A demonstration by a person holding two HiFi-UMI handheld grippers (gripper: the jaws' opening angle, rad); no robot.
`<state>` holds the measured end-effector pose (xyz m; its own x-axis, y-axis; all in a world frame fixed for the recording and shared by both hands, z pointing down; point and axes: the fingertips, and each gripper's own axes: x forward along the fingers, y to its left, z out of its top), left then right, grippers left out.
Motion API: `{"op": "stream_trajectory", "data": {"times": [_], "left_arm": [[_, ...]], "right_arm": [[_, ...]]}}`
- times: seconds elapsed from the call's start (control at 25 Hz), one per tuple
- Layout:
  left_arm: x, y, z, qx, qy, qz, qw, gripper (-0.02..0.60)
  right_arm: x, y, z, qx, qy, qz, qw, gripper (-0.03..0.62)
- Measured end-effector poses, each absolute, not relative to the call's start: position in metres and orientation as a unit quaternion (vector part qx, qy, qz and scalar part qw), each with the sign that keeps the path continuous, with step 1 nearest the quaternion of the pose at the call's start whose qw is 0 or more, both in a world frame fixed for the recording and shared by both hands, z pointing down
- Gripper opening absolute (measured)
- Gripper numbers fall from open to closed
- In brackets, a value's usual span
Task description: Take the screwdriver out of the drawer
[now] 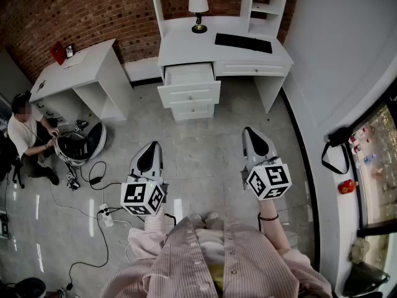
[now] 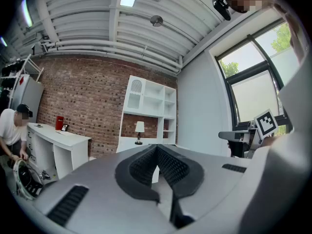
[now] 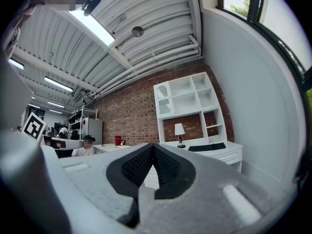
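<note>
A white desk stands ahead against the brick wall, with a stack of drawers under its left part. The top drawer is pulled out a little; I see no screwdriver in any view. My left gripper and right gripper are held level over the floor, well short of the desk, both pointing towards it. In the left gripper view the left gripper has its jaw tips together and nothing between them. The right gripper is likewise shut and empty.
A lamp and a black keyboard sit on the desk. A second white desk stands at the left, where a person crouches by a round device. A power strip and cables lie on the floor. A black bag hangs at the right wall.
</note>
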<state>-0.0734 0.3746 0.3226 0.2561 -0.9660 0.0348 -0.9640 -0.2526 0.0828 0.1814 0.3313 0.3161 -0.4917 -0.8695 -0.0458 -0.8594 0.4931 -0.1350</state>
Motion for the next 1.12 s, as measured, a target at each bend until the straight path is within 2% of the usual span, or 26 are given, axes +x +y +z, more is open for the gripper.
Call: {"op": "stream_trajectory", "data": {"times": [0.44,1.12], "left_arm": [[-0.052,0.374,0.327,0.796,-0.603,-0.012,0.051,-0.002],[-0.029,0.364,0.351,0.790,-0.608,-0.003,0.071,-0.002]], "right_arm": [[0.200,0.332,0.321,-0.492,0.865,-0.064,0.078,0.005],[0.198,0.314,0.346,-0.454,0.885,-0.079,0.070,0.011]]}}
